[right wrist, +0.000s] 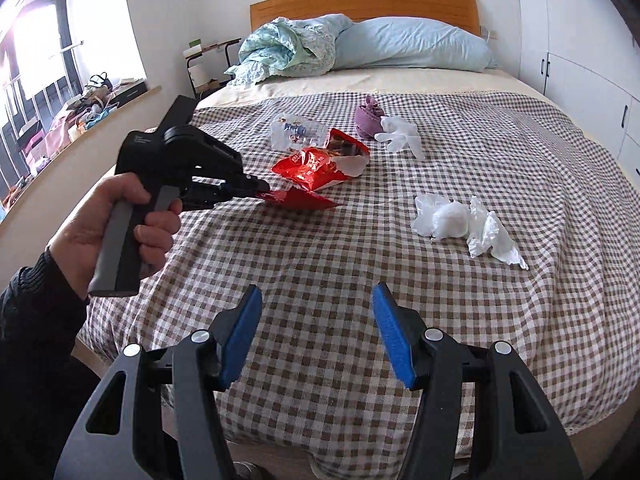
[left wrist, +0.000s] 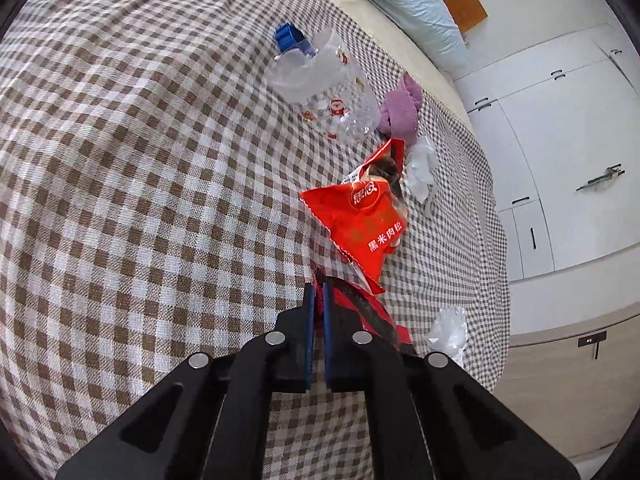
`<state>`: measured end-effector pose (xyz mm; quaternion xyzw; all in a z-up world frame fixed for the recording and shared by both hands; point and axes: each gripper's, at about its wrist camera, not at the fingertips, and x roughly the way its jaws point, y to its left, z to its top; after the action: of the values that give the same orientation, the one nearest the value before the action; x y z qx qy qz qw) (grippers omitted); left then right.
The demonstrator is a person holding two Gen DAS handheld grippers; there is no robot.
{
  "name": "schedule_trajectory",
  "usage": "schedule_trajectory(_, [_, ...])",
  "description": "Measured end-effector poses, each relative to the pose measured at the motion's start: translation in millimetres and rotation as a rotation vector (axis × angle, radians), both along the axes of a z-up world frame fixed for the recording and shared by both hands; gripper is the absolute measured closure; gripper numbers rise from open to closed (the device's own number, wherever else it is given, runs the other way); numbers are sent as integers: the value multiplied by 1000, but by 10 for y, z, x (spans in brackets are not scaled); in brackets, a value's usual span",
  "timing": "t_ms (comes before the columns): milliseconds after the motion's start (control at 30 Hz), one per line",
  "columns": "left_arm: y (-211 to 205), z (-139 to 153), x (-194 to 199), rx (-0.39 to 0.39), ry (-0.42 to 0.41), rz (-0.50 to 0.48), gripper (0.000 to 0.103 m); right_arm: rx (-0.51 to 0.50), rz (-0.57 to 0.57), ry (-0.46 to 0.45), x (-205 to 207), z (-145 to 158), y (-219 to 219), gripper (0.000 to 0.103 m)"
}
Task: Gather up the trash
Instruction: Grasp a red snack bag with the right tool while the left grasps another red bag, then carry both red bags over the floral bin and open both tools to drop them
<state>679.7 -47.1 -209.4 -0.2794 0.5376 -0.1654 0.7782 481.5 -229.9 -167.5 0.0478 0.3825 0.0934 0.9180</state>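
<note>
1. A flat red wrapper (right wrist: 298, 197) lies on the checked bedspread (right wrist: 320, 264) near the foot of the bed, and the left gripper (left wrist: 317, 300) has its blue-padded fingers (left wrist: 308, 320) pressed together on the wrapper's near edge.
2. Just beyond that wrapper sits a torn red snack bag (left wrist: 360, 224) with white lettering, crinkled and glossy, its open mouth turned toward the headboard.
3. Past the snack bag, a crushed clear plastic bottle (left wrist: 324, 80) with small printed figures and a blue cap (left wrist: 289, 38) lies on its side.
4. Right of the bottle is a bunched purple cloth (right wrist: 368, 120), soft and knotted, with a limp white glove (right wrist: 400, 134) touching it.
5. Well to the right of the red wrapper lies a heap of crumpled white tissue and thin plastic (right wrist: 464, 224), apart from everything else.
6. The right gripper (right wrist: 316, 332) hovers above the bedspread nearer the foot than the wrapper, its fingers spread wide with nothing between them; bare cloth lies between it and the trash.
7. A hand (right wrist: 116, 220) in a dark sleeve squeezes the left gripper's grey handle.
8. Far beyond the wrapper, a pale blue pillow (right wrist: 412, 46) and a rumpled blanket (right wrist: 284, 52) rest against the wooden headboard (right wrist: 360, 0); white cupboards (left wrist: 552, 128) stand to the right.
</note>
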Motion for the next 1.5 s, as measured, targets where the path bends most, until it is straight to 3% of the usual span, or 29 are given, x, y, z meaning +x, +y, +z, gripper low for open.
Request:
schedule_trajectory(133, [189, 394, -186, 51, -105, 16, 103, 13, -20, -8, 301, 49, 17, 47])
schedule_trajectory(267, [493, 872, -361, 110, -244, 83, 103, -62, 0, -21, 767, 90, 226, 47])
schedule_trajectory(367, [769, 1037, -407, 182, -311, 166, 103, -115, 66, 4, 1211, -5, 497, 46])
schedule_trajectory(433, [914, 1002, -374, 176, -292, 199, 103, -228, 83, -2, 1478, -120, 740, 41])
schedule_trajectory(567, [1040, 929, -331, 141, -268, 202, 103, -602, 146, 28, 1903, -532, 1301, 42])
schedule_trajectory(633, [1094, 941, -328, 137, -271, 205, 103, -722, 157, 4, 2012, -684, 1461, 42])
schedule_trajectory(667, [1127, 935, -319, 128, -269, 205, 103, -736, 149, -4, 2075, -719, 1477, 42])
schedule_trajectory(733, [1163, 906, -294, 107, -259, 202, 103, -697, 117, 23, 2233, -736, 1396, 44])
schedule_trajectory(833, [1158, 895, -276, 87, -257, 194, 103, -602, 89, 111, 2408, -756, 1223, 84])
schedule_trajectory(867, [1159, 891, -264, 82, -257, 191, 103, -537, 80, 132, 2409, -726, 1153, 90])
schedule_trajectory(1033, [1117, 875, -222, 77, -254, 165, 103, -217, 30, 64, 2003, -68, 756, 95])
schedule_trajectory(1133, [1061, 882, -214, 80, -259, 155, 103, -103, 32, 34, 1740, 228, 523, 95])
schedule_trajectory(1200, [1015, 874, -212, 81, -258, 148, 103, -35, 33, 46, 1675, 259, 408, 95])
schedule_trajectory(1500, [724, 960, -424, 147, -314, 89, 103, 38, -6, 40, 1028, 299, 179, 95])
